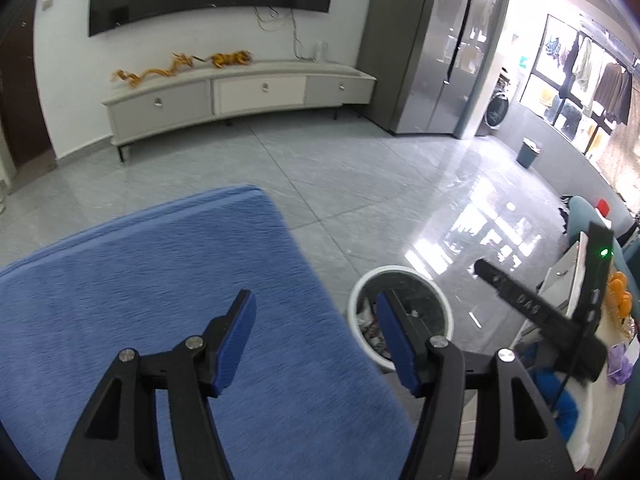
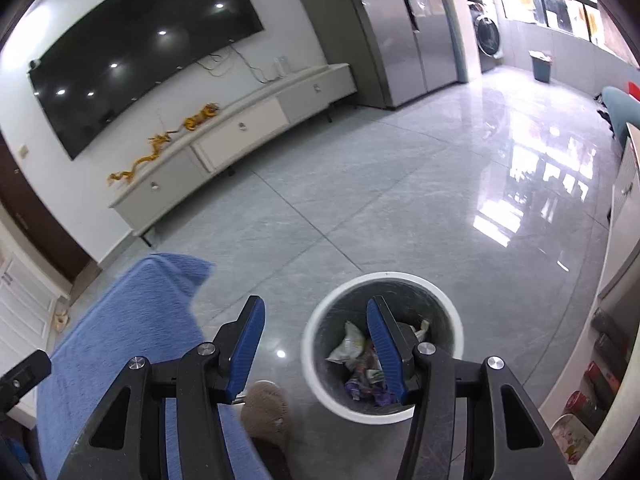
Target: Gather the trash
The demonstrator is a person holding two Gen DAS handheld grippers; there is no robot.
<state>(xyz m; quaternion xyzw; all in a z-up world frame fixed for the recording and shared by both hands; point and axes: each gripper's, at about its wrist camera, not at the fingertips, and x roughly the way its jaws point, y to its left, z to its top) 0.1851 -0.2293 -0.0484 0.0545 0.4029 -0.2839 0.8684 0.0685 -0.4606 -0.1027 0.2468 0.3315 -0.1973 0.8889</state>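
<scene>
The waste bin (image 2: 382,346) stands on the floor (image 2: 400,208), near in the scene, with wrappers (image 2: 360,354) lying inside it. The covered bench (image 2: 120,340) is to the left of the bin, apart from it. A slipper (image 2: 266,408) lies on the floor between the bench and the bin. Far on the left, the long cabinet (image 2: 240,128) stands against the wall, and two figurines (image 2: 160,152) lie on its top. The television (image 2: 140,52) hangs above it. To the right of the cabinet stands the refrigerator (image 2: 408,28). Further right and far, a second bin (image 2: 542,66) stands on the floor by the wall.
</scene>
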